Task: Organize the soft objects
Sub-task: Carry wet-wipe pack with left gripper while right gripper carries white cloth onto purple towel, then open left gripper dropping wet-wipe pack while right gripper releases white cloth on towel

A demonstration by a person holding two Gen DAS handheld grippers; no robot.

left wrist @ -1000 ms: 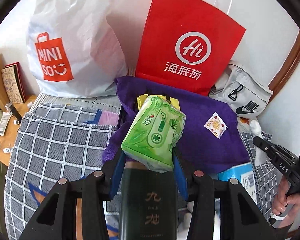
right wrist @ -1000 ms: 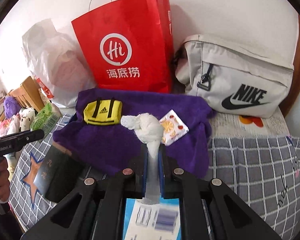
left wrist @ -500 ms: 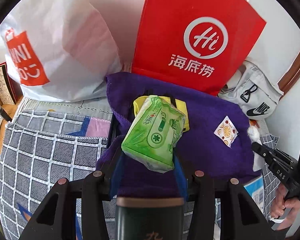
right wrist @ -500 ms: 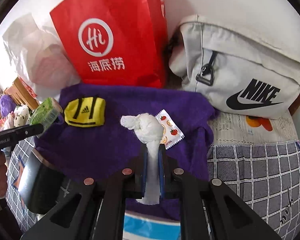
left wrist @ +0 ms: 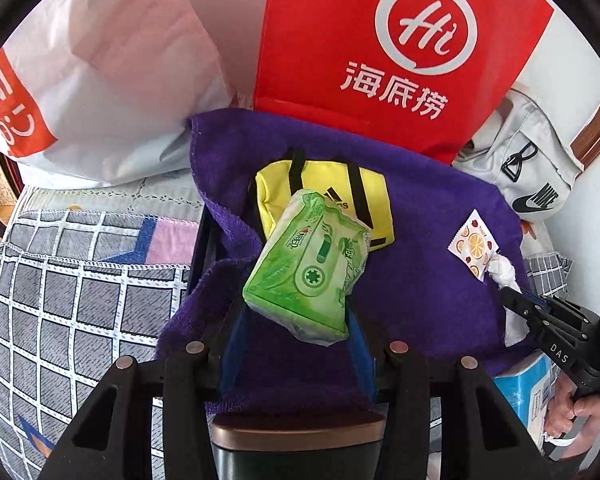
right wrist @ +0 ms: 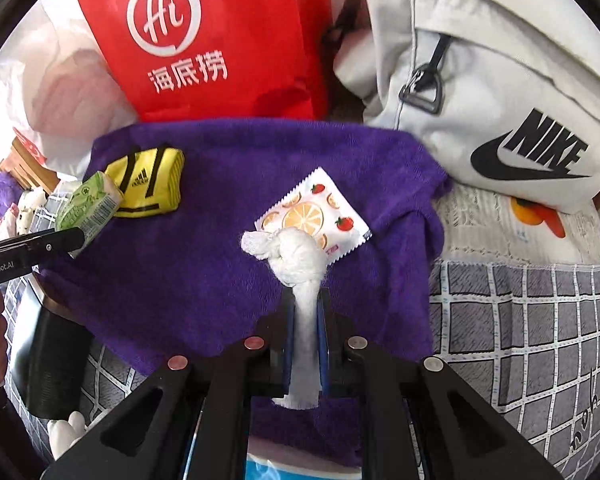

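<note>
Left gripper (left wrist: 296, 304): clenched on a green tissue pack (left wrist: 306, 270), held tilted in the air above the purple towel (left wrist: 420, 280); the pack overlaps the near edge of the yellow Adidas pouch (left wrist: 320, 184) in the left wrist view, contact between the two not determinable.

Right gripper (right wrist: 305, 300): clenched on the tail of a knotted white cloth (right wrist: 296, 256); the knot sits over the towel, covering the near corner of the fruit-print sachet (right wrist: 312, 212).

Pouch and sachet both lie flat on the towel, well apart. Towel is spread over a grey checked bed cover (right wrist: 520, 320).

Behind the towel: red paper bag (left wrist: 400, 48) upright, white Miniso plastic bag (left wrist: 100, 72) to its left, grey Nike bag (right wrist: 480, 76) to its right.
</note>
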